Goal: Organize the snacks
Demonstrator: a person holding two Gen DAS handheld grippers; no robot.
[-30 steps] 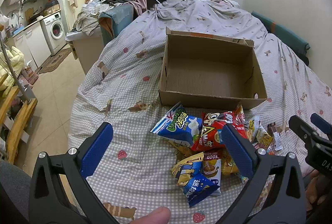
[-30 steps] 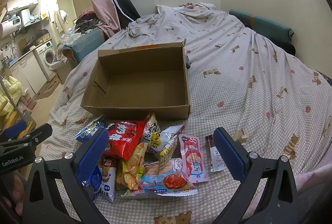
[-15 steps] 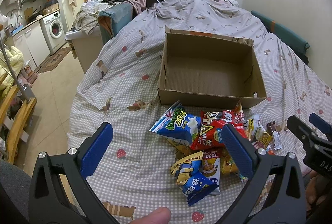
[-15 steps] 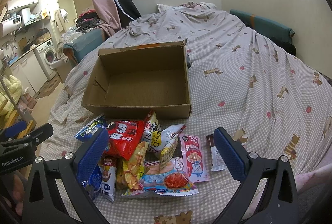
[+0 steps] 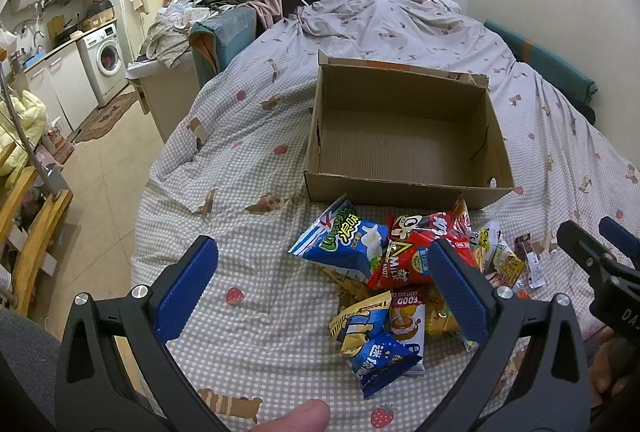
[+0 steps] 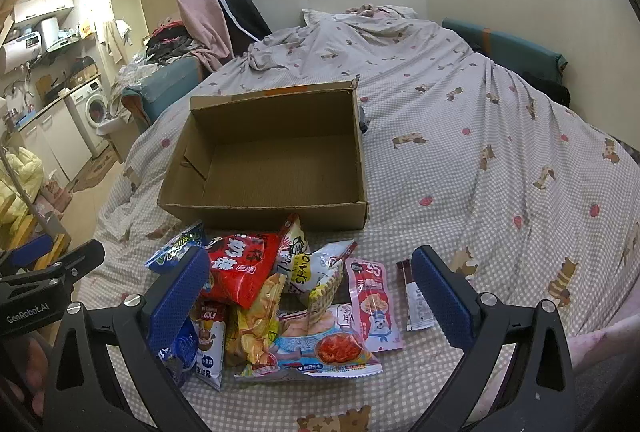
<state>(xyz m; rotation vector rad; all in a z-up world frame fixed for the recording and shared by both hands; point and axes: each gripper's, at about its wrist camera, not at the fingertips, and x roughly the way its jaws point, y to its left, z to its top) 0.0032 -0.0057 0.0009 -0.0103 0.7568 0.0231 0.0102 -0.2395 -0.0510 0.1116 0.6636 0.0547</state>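
Nothing is packed yet: the cardboard box (image 6: 276, 167) sits empty on the bed, the whole pile of snack packets (image 6: 280, 292) lies just in front of it, and my left gripper (image 5: 320, 288) and right gripper (image 6: 308, 292) both hover spread wide, holding nothing.

Left gripper (image 5: 324, 282) gapes above snack packets (image 5: 384, 272) beside a seemingly empty cardboard box (image 5: 404, 135).
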